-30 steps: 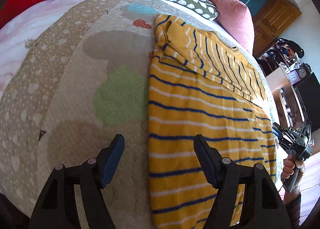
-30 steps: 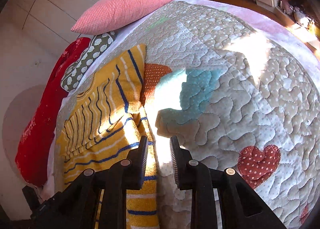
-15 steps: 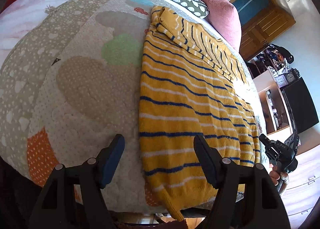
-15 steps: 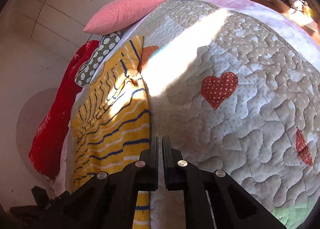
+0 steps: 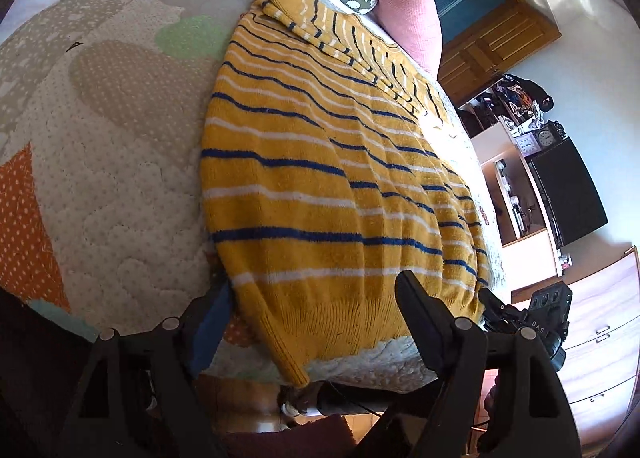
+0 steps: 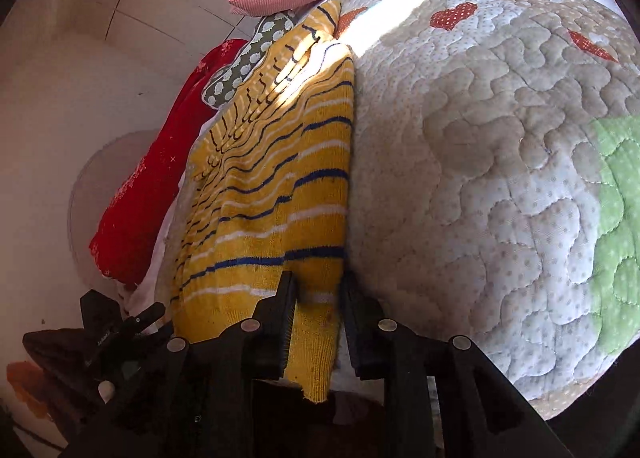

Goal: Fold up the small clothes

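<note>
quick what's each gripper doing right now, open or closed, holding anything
Left gripper: open wide, straddling the hem of the yellow striped sweater, gripping nothing.
Right gripper: open, fingers either side of the sweater's hem corner, not clamped.

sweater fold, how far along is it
Early. Done: the yellow striped sweater lies flat on the quilt with a sleeve folded across its top. In hand: both grippers sit open at the hem, the left gripper straddling one corner, the right gripper around the other, neither clamped. Left: grip the hem and fold the body up.
</note>
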{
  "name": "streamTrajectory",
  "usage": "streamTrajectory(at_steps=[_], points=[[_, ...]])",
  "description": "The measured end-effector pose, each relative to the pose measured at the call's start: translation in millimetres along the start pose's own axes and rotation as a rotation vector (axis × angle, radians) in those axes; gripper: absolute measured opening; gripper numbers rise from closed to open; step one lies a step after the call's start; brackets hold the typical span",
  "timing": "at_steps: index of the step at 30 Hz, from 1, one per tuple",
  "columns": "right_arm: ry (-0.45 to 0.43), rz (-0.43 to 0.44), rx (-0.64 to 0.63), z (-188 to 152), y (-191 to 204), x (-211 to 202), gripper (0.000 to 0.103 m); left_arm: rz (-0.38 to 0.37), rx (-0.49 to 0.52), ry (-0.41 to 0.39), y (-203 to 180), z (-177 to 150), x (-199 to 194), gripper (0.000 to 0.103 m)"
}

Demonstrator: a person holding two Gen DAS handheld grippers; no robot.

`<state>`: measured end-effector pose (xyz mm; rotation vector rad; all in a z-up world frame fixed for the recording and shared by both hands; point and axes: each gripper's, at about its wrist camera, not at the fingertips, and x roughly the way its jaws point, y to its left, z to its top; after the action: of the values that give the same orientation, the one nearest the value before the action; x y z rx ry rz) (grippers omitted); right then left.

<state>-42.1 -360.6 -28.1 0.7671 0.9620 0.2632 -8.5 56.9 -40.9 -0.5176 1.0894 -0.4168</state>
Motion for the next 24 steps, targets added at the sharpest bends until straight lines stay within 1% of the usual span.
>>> streamTrajectory(at_steps=[2, 4, 5, 6, 7, 8, 9, 11, 13, 15, 17, 19, 20, 21, 22, 24], points=[[-0.016, -0.002, 0.011, -1.7, 0.6, 2.1, 0.026, -0.025, -0.029, 0.002, -0.3, -2.3, 0.6, 0.078], [-0.036, 0.000, 0.023, -3.6, 0.0, 2.5, 0.027, -0.073, -0.048, 0.025, -2.0, -6.6, 3.3, 0.078], [-0.049, 0.003, 0.028, -6.7, 0.1, 2.8, 0.027, -0.083, -0.047, 0.036, -3.7, -9.5, 5.1, 0.068], [-0.055, 0.014, 0.035, -9.4, -0.1, 2.4, 0.027, -0.081, -0.039, 0.052, -6.3, -12.8, 7.9, 0.044], [-0.054, 0.027, 0.045, -12.1, -0.9, 3.3, 0.027, -0.074, -0.028, 0.075, -7.9, -15.6, 11.9, 0.030], [-0.053, 0.044, 0.057, -14.5, -2.0, 3.7, 0.027, -0.081, -0.031, 0.103, -7.8, -18.3, 16.5, 0.010], [-0.054, 0.061, 0.067, -16.3, -3.2, 3.8, 0.027, -0.090, -0.044, 0.116, -6.1, -20.7, 20.5, 0.010], [-0.043, 0.094, 0.085, -18.5, -6.5, 5.2, 0.027, -0.089, -0.056, 0.107, -4.5, -22.6, 23.1, 0.011], [-0.043, 0.113, 0.102, -17.8, -8.8, 6.1, 0.027, -0.102, -0.072, 0.111, -3.8, -21.4, 26.7, 0.020], [-0.038, 0.123, 0.105, -15.3, -8.1, 8.5, 0.027, -0.129, -0.091, 0.115, -3.6, -18.4, 31.3, 0.035], [-0.033, 0.127, 0.096, -12.4, -4.5, 13.1, 0.027, -0.119, -0.093, 0.117, -6.5, -16.2, 34.4, 0.037], [-0.030, 0.116, 0.083, -9.8, -0.6, 18.9, 0.027, -0.102, -0.095, 0.113, -8.4, -15.4, 34.7, 0.035], [-0.026, 0.104, 0.078, -8.3, 2.1, 20.8, 0.023, -0.080, -0.099, 0.106, -8.6, -15.1, 33.6, 0.018], [-0.020, 0.085, 0.076, -6.8, 4.4, 21.7, 0.017, -0.047, -0.094, 0.095, -8.7, -14.5, 32.4, 0.008], [-0.008, 0.066, 0.071, -5.3, 5.9, 22.4, 0.011, -0.043, -0.095, 0.088, -7.6, -14.0, 29.5, 0.008], [-0.002, 0.062, 0.068, -4.7, 7.2, 20.6, 0.010, -0.030, -0.107, 0.064, -6.4, -13.7, 21.0, 0.008]])
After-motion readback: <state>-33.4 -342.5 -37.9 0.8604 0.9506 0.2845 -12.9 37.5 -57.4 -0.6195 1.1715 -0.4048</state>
